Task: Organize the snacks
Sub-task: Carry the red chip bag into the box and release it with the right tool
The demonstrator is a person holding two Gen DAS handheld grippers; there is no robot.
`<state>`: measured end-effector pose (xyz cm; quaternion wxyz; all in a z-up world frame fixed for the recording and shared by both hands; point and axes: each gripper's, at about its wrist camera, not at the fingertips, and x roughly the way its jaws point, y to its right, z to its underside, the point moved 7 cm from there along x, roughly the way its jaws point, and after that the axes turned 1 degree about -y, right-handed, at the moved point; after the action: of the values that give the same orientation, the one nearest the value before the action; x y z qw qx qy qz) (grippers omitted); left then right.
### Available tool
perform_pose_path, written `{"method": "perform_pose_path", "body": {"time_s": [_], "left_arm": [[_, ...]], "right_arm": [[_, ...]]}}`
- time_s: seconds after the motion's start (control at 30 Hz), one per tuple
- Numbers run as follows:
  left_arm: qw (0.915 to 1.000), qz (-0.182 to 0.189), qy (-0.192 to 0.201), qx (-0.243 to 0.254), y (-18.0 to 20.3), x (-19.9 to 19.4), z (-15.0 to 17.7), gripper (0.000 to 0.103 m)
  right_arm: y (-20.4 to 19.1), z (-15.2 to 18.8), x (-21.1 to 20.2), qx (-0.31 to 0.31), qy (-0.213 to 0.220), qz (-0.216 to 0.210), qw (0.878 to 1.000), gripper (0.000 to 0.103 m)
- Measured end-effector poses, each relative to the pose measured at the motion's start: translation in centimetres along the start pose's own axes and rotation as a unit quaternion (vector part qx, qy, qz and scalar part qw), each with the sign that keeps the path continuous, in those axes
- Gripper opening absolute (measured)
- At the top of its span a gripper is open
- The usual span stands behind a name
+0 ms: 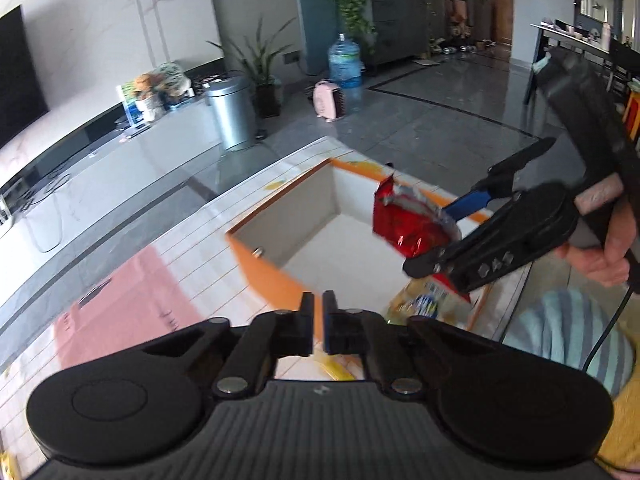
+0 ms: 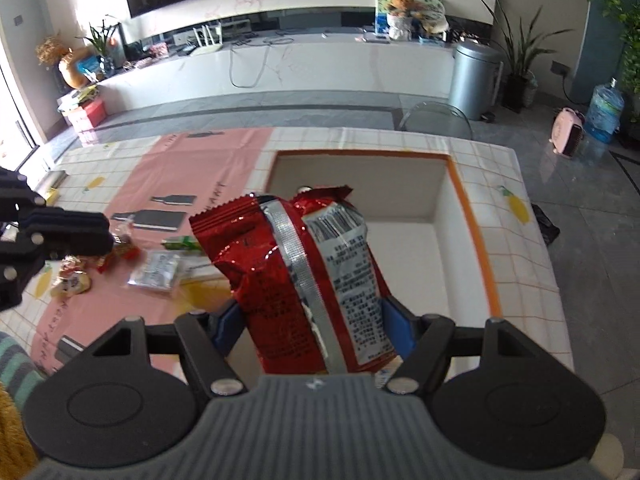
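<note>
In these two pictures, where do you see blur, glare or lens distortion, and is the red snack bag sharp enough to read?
Left wrist view: the red snack bag and the right hand-held gripper are motion-blurred, the floor shows glare, and straight edges bend. Right wrist view: the bag is sharper, but its print is too small to read; foil glints; the window at left is overexposed; the left hand-held gripper is soft.

The left gripper is hovering over the near edge of the table, its 2 jaws nearly touching with nothing between them. Across from it, the right gripper is pinching a red snack bag and holding it above the orange-rimmed box, toward the box's far right corner. More packets are lying in the box's near right corner.
</note>
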<state>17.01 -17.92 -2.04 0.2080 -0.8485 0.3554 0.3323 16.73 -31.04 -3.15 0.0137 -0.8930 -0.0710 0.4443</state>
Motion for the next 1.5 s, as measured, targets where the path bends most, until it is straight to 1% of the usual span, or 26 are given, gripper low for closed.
{"method": "perform_pose_path", "body": {"time_s": [0.07,0.13,0.2,0.27,0.33,0.4,0.43,0.47,0.5,0.53,0.6,0.67,0.7,0.77,0.83,0.87,0.9,0.93,1.03,1.1,1.2,1.3,1.33,1.37,1.43,1.5], "left_arm": [[0.9999,0.012,-0.002,0.003,0.8,1.4,-1.1,0.002],[0.9997,0.016,-0.008,0.016,1.5,2.6,-1.6,0.001],[0.9994,0.018,-0.018,0.023,1.8,3.4,-1.7,0.002],[0.9989,0.023,-0.040,0.009,1.1,4.0,-1.2,0.006],[0.9970,0.025,-0.062,-0.039,-0.4,4.7,-0.2,0.021],[0.9912,0.031,-0.083,-0.098,-1.9,5.5,1.2,0.029],[0.9877,0.031,-0.087,-0.126,-2.6,5.9,2.0,0.032],[0.9834,0.031,-0.088,-0.156,-3.1,6.2,2.7,0.032],[0.9774,0.032,-0.089,-0.189,-3.7,6.6,3.5,0.034],[0.9687,0.036,-0.090,-0.229,-4.3,7.1,4.3,0.039],[0.9448,0.050,-0.088,-0.311,-5.6,8.3,5.8,0.041],[0.9213,0.065,-0.086,-0.374,-6.4,9.6,7.2,0.042],[0.9112,0.070,-0.090,-0.396,-6.7,10.4,7.6,0.044],[0.8944,0.063,-0.103,-0.431,-7.4,11.6,8.5,0.045],[0.8811,0.069,-0.107,-0.455,-7.7,12.7,8.9,0.045],[0.8764,0.070,-0.110,-0.464,-7.7,13.1,9.1,0.045],[0.8737,0.066,-0.116,-0.468,-7.5,13.5,9.1,0.045],[0.8728,0.062,-0.124,-0.468,-7.3,13.8,9.3,0.045],[0.8718,0.049,-0.147,-0.465,-6.8,14.5,9.6,0.045],[0.8739,0.041,-0.155,-0.459,-6.5,14.8,9.9,0.045],[0.8778,0.027,-0.159,-0.451,-6.3,14.7,10.1,0.048],[0.8802,0.017,-0.170,-0.443,-6.3,14.4,9.9,0.048],[0.8818,0.014,-0.175,-0.438,-6.3,14.4,9.8,0.045],[0.8816,0.014,-0.178,-0.437,-6.3,14.4,9.7,0.043],[0.8788,0.018,-0.187,-0.439,-6.3,14.5,9.4,0.033],[0.8790,0.021,-0.193,-0.436,-6.3,14.5,9.2,0.027]], "right_arm": [[1.4,0.1,0.7,0.002,-0.009,0.007,1.000,0.069],[2.6,0.2,1.3,0.008,-0.016,0.008,1.000,0.069],[3.5,0.3,1.8,0.016,-0.023,0.003,1.000,0.069],[4.0,0.5,2.2,0.026,-0.029,-0.007,0.999,0.069],[4.0,0.8,2.2,0.021,-0.028,-0.014,0.999,0.069],[3.8,1.1,2.5,0.017,-0.028,-0.020,0.999,0.070],[3.7,1.3,2.8,0.016,-0.030,-0.024,0.999,0.070],[3.7,1.4,3.0,0.017,-0.031,-0.027,0.999,0.070],[3.7,1.6,3.3,0.018,-0.033,-0.029,0.999,0.070],[3.7,1.7,3.7,0.019,-0.035,-0.030,0.999,0.070],[3.8,1.8,4.4,0.022,-0.039,-0.031,0.998,0.070],[3.9,1.9,5.0,0.025,-0.044,-0.032,0.998,0.070],[3.8,1.9,5.2,0.026,-0.045,-0.033,0.998,0.070],[3.8,1.8,5.6,0.026,-0.047,-0.036,0.998,0.070],[4.2,1.5,5.6,0.024,-0.046,-0.037,0.998,0.070],[4.3,1.4,5.6,0.024,-0.045,-0.036,0.998,0.070],[4.4,1.4,5.6,0.026,-0.044,-0.036,0.998,0.070],[4.5,1.4,5.7,0.029,-0.045,-0.036,0.998,0.070],[4.8,1.6,6.1,0.033,-0.051,-0.033,0.998,0.070],[4.9,1.7,6.5,0.034,-0.055,-0.032,0.997,0.070],[4.9,1.9,7.2,0.032,-0.060,-0.031,0.997,0.070],[4.9,1.7,8.2,0.027,-0.069,-0.030,0.997,0.070],[4.9,1.5,8.6,0.024,-0.075,-0.030,0.996,0.069],[4.7,1.4,9.0,0.022,-0.082,-0.029,0.996,0.069],[4.6,0.8,10.1,0.013,-0.095,-0.026,0.995,0.069],[4.6,0.2,11.1,0.004,-0.104,-0.018,0.994,0.068]]}}
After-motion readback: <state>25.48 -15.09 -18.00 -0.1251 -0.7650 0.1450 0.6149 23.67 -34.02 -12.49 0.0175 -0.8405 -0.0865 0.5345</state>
